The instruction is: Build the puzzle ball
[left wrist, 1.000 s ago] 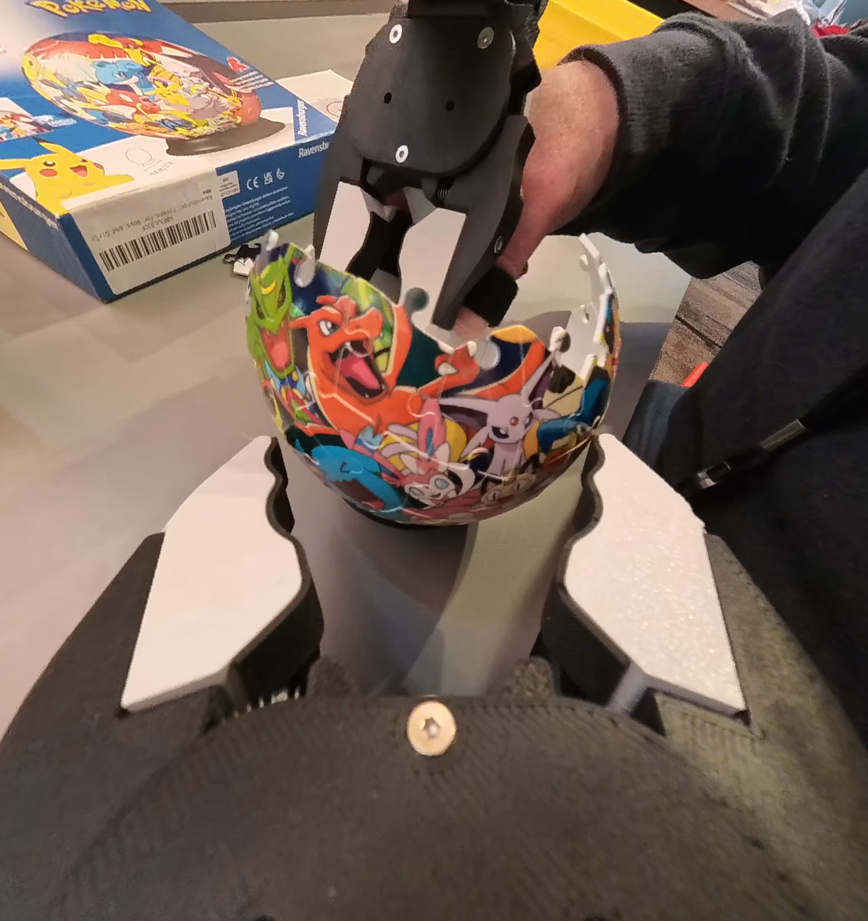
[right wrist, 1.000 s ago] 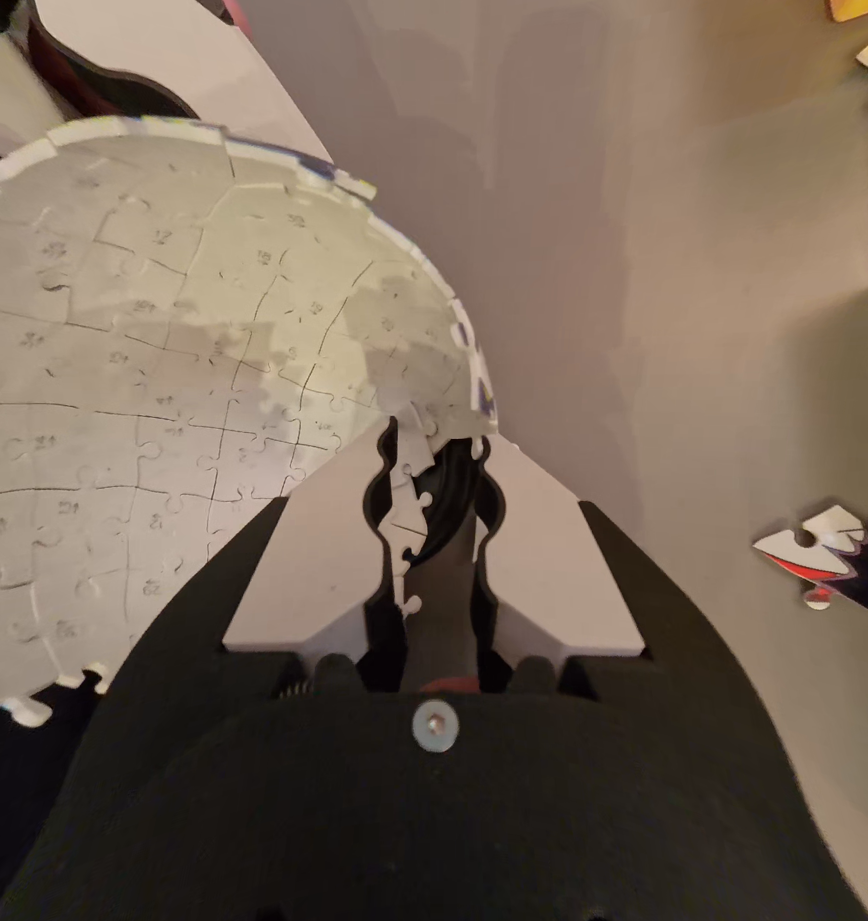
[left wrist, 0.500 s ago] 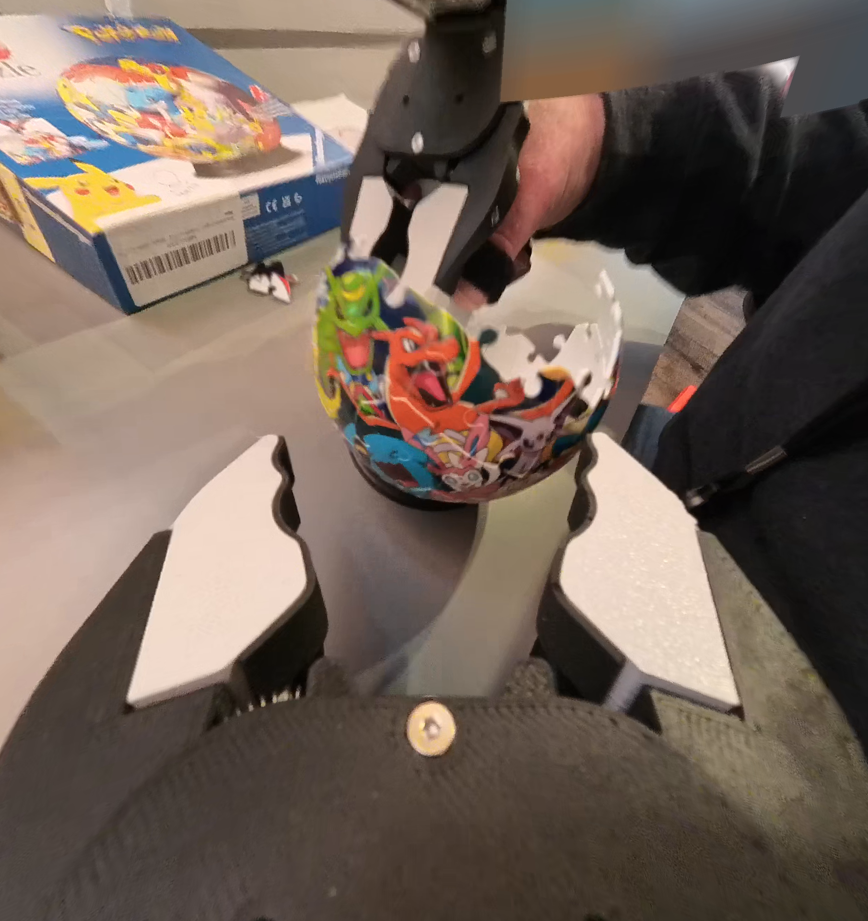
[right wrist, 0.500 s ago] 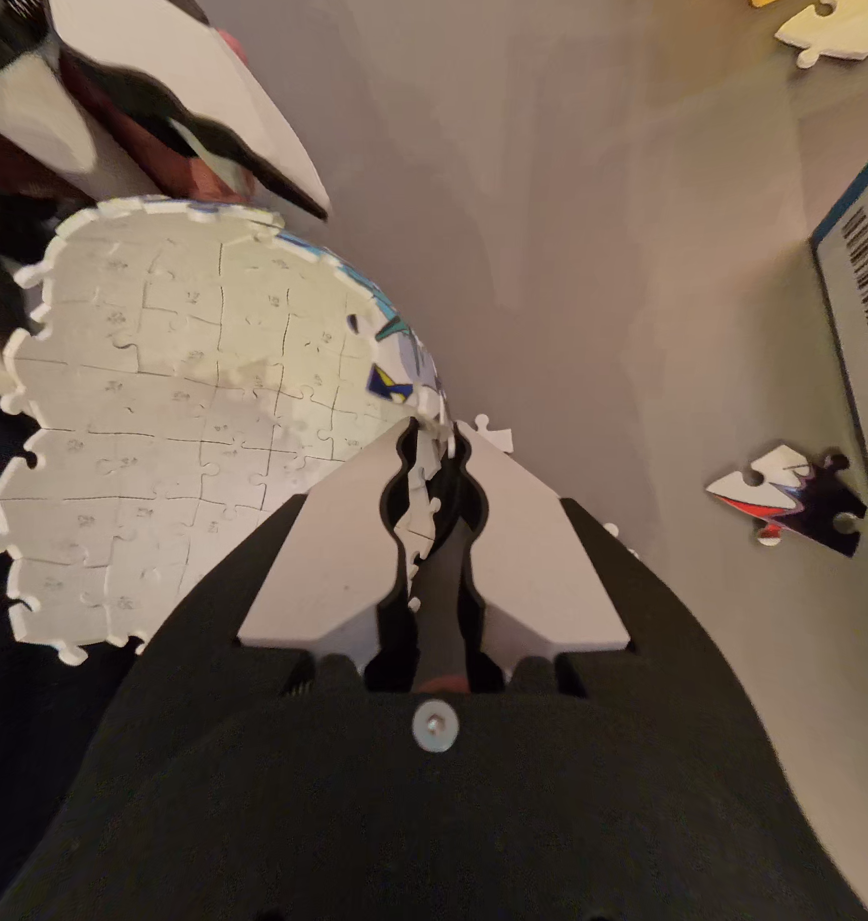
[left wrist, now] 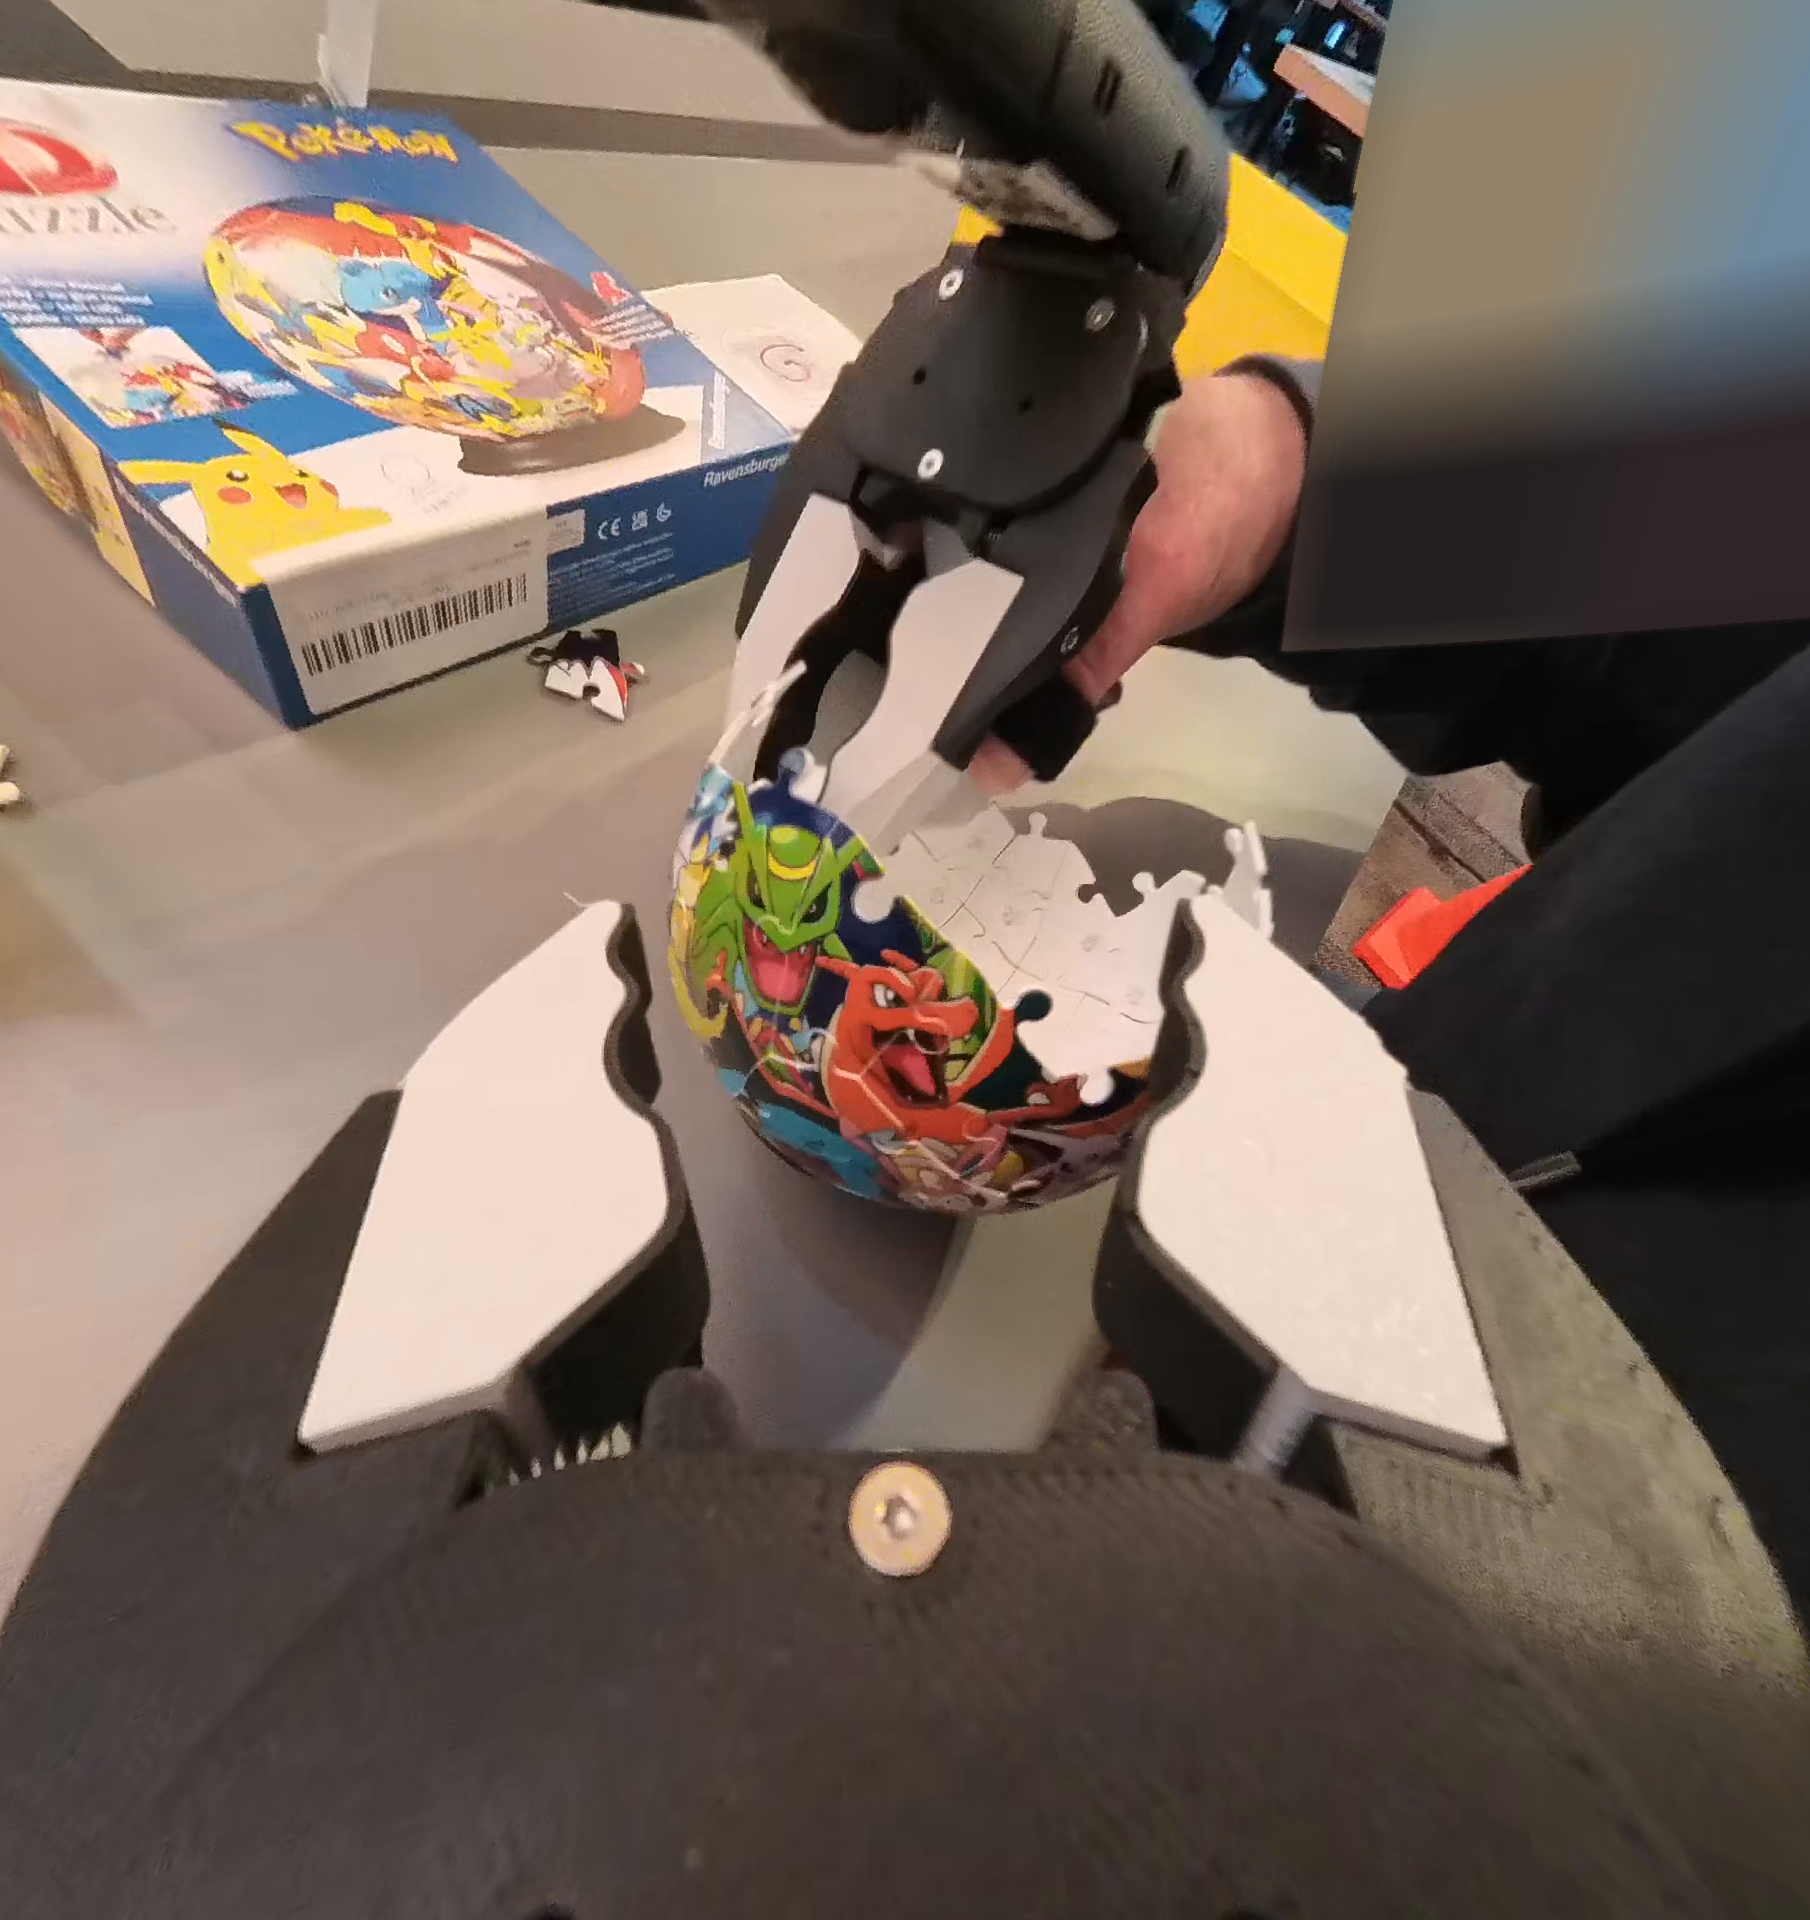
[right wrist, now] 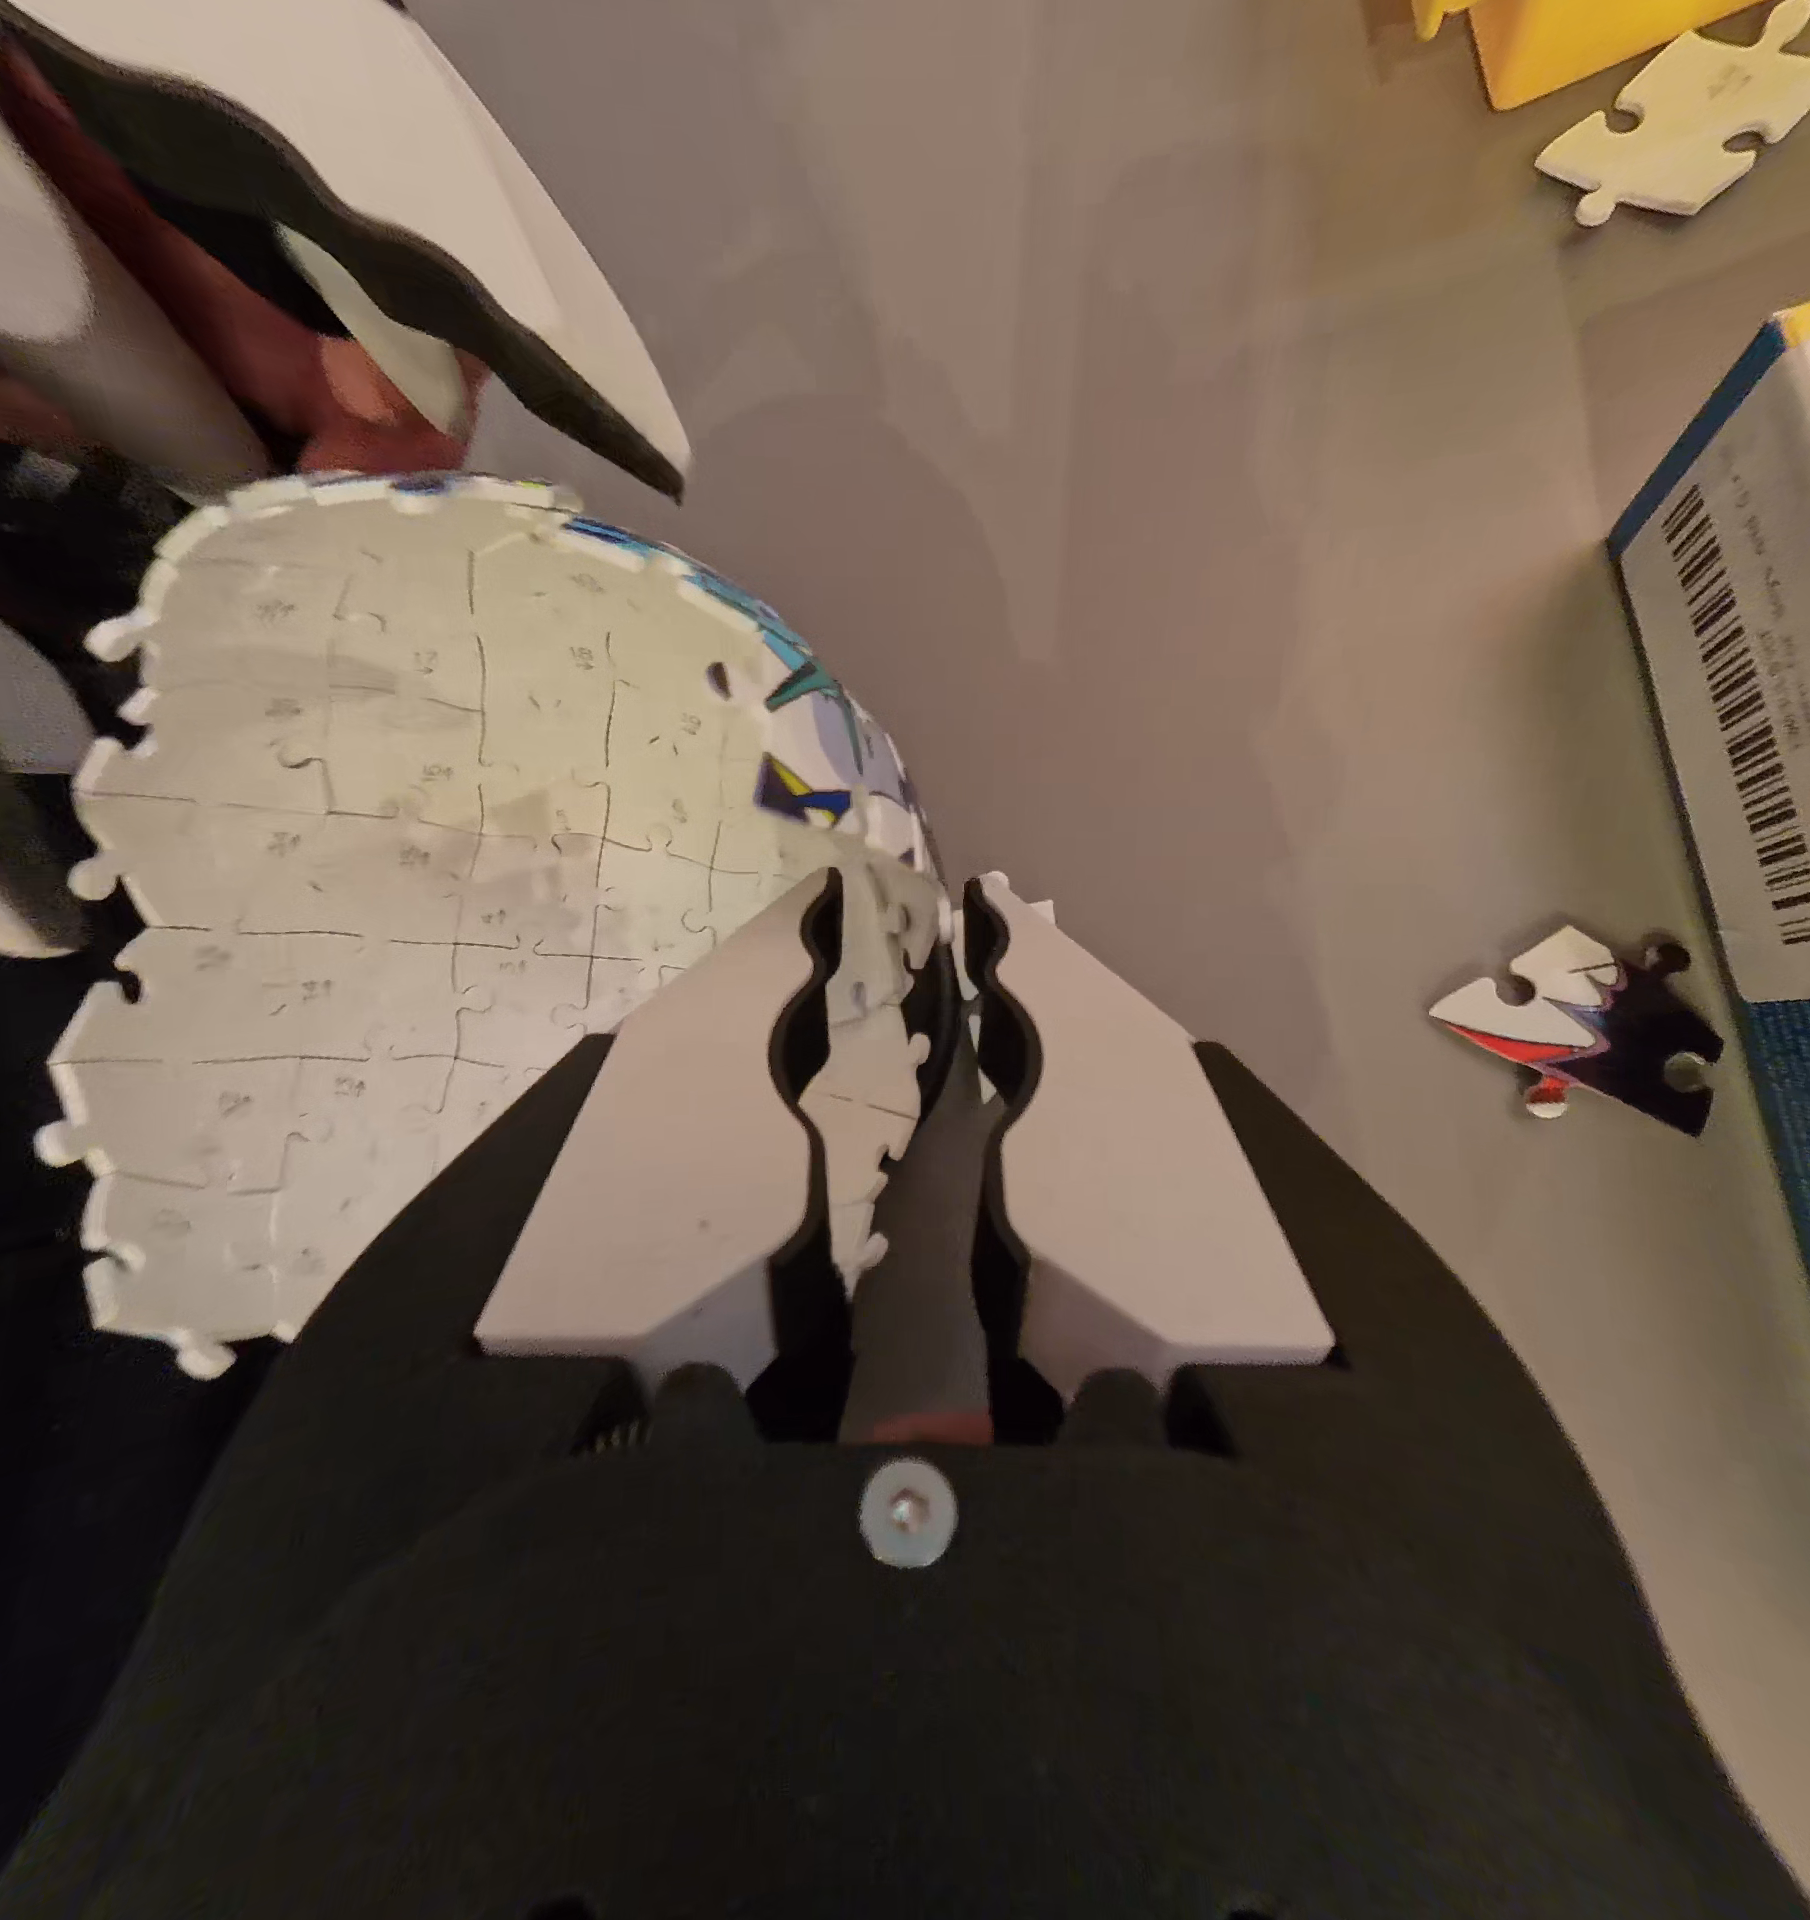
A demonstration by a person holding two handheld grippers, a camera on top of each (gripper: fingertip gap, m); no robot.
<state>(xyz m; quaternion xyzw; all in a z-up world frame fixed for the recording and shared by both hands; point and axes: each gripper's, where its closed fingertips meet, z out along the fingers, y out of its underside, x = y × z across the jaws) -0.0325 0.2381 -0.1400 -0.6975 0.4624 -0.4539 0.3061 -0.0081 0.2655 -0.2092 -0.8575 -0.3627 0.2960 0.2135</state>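
Pinching the jagged rim of the half-built puzzle ball (right wrist: 392, 883), the right gripper (right wrist: 896, 914) has its fingers drawn narrow around the thin wall at the shell's 4 o'clock edge, one finger inside the bowl and one outside. In the right wrist view there is a gap between the outer pad and the wall, so I cannot tell how firmly it bites.

The left gripper (left wrist: 906, 971) is spread wide and holds nothing; the ball (left wrist: 911, 1039) sits between its two tips, apparently untouched, leaning toward 10 o'clock above the grey table (left wrist: 205, 987).

The risks, as I judge them: the whole shell seems to hang from that single rim pinch, so the interlocked pieces could flex apart or pop out at the gripped seam. A tighter squeeze might buckle the curved wall; a looser one could let the ball swing and drop.

The left wrist view shows the printed outside, the ball's tilt, the hand (left wrist: 1202, 520) on the right gripper, the puzzle box (left wrist: 340, 416) at 10 o'clock and a loose piece (left wrist: 589, 675) beside it. The right wrist view alone shows the white numbered inside of the shell, the pinch itself, that dark loose piece (right wrist: 1597, 1039) at 3 o'clock by the box (right wrist: 1774, 727), and a pale piece (right wrist: 1701, 114) at 1 o'clock.
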